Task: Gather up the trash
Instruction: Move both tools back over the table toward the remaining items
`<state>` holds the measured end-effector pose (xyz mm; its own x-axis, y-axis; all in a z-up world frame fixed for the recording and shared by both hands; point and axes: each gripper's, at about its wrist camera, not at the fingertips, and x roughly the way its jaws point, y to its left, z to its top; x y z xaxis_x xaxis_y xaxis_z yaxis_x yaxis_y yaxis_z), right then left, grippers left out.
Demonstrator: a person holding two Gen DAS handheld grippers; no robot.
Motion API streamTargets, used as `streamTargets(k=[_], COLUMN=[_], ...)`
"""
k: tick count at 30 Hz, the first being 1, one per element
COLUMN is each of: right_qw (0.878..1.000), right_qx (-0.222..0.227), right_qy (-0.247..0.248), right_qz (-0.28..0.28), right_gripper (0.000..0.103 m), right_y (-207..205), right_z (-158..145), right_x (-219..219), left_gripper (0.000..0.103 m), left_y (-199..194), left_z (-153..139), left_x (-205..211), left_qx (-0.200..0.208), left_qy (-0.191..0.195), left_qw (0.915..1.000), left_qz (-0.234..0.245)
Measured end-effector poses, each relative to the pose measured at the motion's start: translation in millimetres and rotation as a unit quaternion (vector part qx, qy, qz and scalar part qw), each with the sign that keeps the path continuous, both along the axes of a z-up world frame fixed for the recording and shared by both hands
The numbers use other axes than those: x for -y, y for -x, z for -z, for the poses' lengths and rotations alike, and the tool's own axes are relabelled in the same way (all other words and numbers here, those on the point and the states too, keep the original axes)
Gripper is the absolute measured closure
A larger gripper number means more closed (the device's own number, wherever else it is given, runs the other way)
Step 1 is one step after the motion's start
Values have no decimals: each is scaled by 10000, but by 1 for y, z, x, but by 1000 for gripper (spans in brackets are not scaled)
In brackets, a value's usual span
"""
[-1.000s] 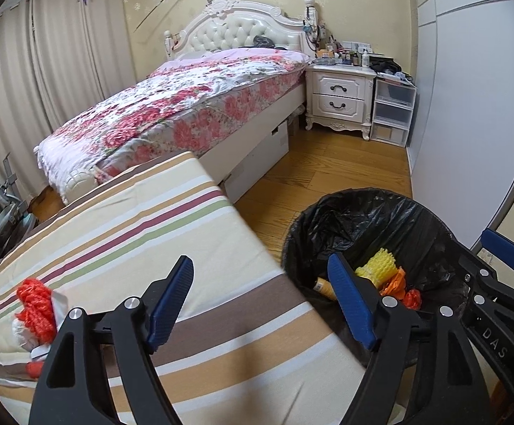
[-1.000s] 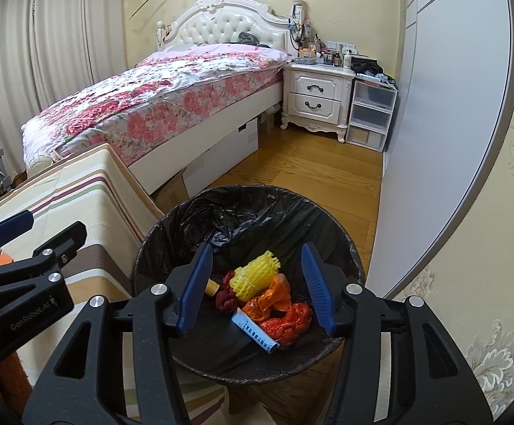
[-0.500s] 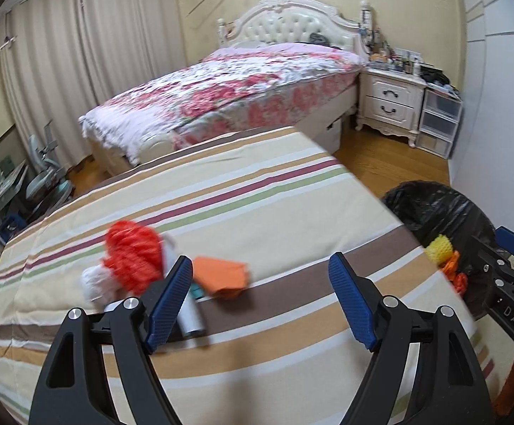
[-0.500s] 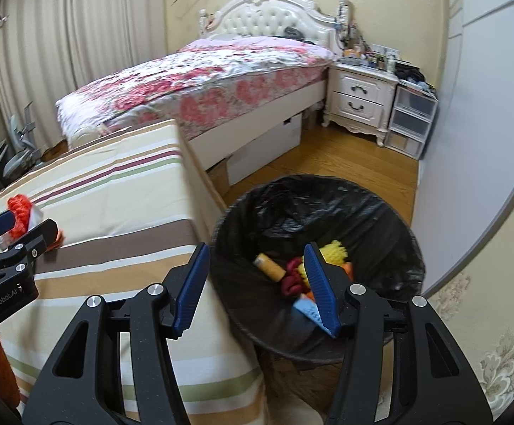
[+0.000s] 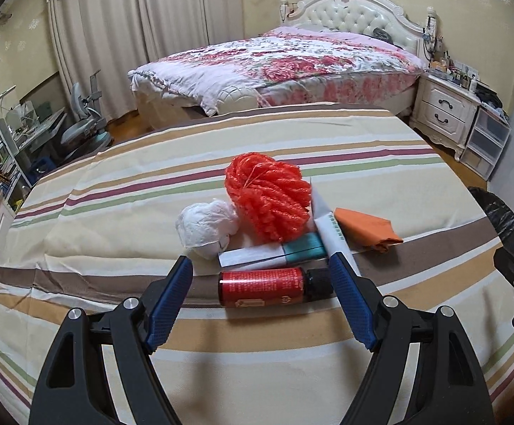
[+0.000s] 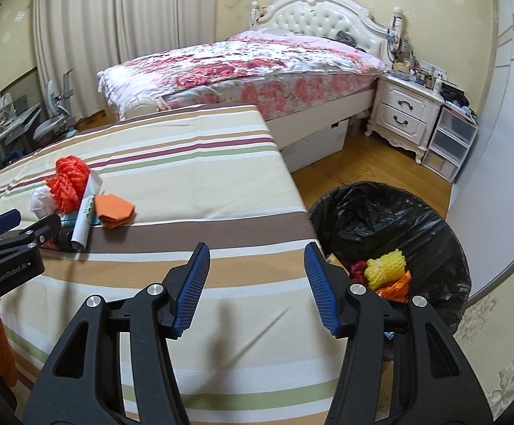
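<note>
A pile of trash lies on the striped table (image 5: 115,191): a red bottle with a black cap (image 5: 262,287), a white and teal tube (image 5: 274,250), a second white tube (image 5: 331,230), a red foam net (image 5: 267,196), a crumpled white tissue (image 5: 205,226) and an orange paper (image 5: 367,228). My left gripper (image 5: 260,279) is open, its jaws either side of the red bottle, empty. My right gripper (image 6: 255,279) is open and empty over the table's right edge. The black-lined bin (image 6: 398,212) holds a yellow net (image 6: 388,269) and other scraps.
A floral bed (image 6: 250,67) stands behind the table, with a white nightstand (image 6: 402,113) and plastic drawers (image 6: 448,145) to its right. Wooden floor (image 6: 363,163) lies between bed and bin. A white wardrobe (image 6: 498,163) is at far right. Desk and chair stand at left.
My left gripper has swung left from the bin to the trash pile and closed in on the red bottle. My right gripper has moved left from over the bin to the table edge.
</note>
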<state>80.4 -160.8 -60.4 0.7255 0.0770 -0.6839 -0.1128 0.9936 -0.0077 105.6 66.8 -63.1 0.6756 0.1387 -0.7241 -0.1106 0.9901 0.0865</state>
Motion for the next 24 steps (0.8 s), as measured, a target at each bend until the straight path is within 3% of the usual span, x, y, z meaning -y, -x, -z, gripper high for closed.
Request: streamTargets(k=[18,24], right_qw=[9999,9998], right_qx=[-70,-88], right_qy=[24,11], right_qz=[-137,-179], right_gripper=[49,49], right_y=[3,6], right_z=[4,7], right_x=[-12,-18], left_gripper=[25,25], left_y=[12,20], left_z=[9,21], left_x=[-17,-36], left_qx=[-75,-373], left_qy=[44,215], left_qw=[10000,9989], left_qz=[46,-168])
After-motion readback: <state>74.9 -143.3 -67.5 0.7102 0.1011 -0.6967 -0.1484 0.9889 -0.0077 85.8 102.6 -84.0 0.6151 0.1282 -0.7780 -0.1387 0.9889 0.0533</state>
